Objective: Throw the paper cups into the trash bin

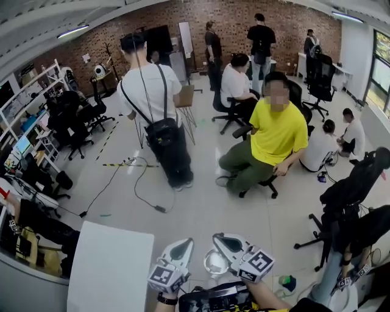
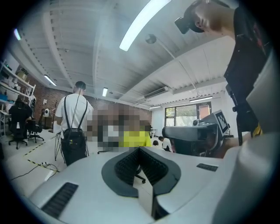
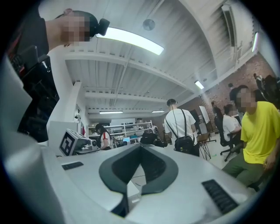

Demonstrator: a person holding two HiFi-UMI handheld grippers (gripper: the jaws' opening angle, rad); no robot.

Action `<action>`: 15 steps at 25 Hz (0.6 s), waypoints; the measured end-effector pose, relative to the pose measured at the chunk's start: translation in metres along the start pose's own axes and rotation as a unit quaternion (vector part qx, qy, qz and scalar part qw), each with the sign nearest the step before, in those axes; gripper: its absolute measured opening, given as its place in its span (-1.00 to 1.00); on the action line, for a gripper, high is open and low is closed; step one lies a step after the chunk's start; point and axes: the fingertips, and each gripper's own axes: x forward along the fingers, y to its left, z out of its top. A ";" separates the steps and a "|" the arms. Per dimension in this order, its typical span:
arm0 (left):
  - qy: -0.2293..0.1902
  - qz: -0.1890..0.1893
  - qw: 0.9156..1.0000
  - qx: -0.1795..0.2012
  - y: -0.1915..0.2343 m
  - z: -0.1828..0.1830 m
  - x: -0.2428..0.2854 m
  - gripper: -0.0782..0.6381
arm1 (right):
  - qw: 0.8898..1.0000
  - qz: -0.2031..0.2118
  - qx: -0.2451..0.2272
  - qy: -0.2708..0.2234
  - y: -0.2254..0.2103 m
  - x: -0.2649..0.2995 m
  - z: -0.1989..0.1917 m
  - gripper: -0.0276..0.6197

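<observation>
Floor (image 1: 201, 207) in head view; ceiling (image 2: 87, 57) behind left gripper (image 2: 140, 151)

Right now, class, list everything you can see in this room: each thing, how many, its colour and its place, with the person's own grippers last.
Seated person: one, yellow shirt, green trousers, centre right on an office chair.
Standing person: one, white shirt, black bag, centre, back turned.
Office chairs: several, black, left side and far right.
Brick wall: one, red-brown, far end.
Cable: one, black, on the floor, centre.
Tabletop: one, white, lower left.
Round thing: one, silvery, between the grippers; unclear what.
Left gripper: one, white, bottom centre, shut, empty.
Right gripper: one, white, beside it, shut, empty.
</observation>
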 end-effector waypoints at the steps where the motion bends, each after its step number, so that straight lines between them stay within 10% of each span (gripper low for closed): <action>1: 0.006 0.002 1.000 -0.001 0.001 -0.001 0.003 -0.78 | 1.000 -0.003 0.005 -0.001 -0.003 -0.001 0.000 -0.91; 15: 0.009 -0.015 1.000 -0.017 0.015 -0.023 -0.004 -0.78 | 0.999 -0.040 0.020 0.021 -0.030 0.000 -0.014 -0.91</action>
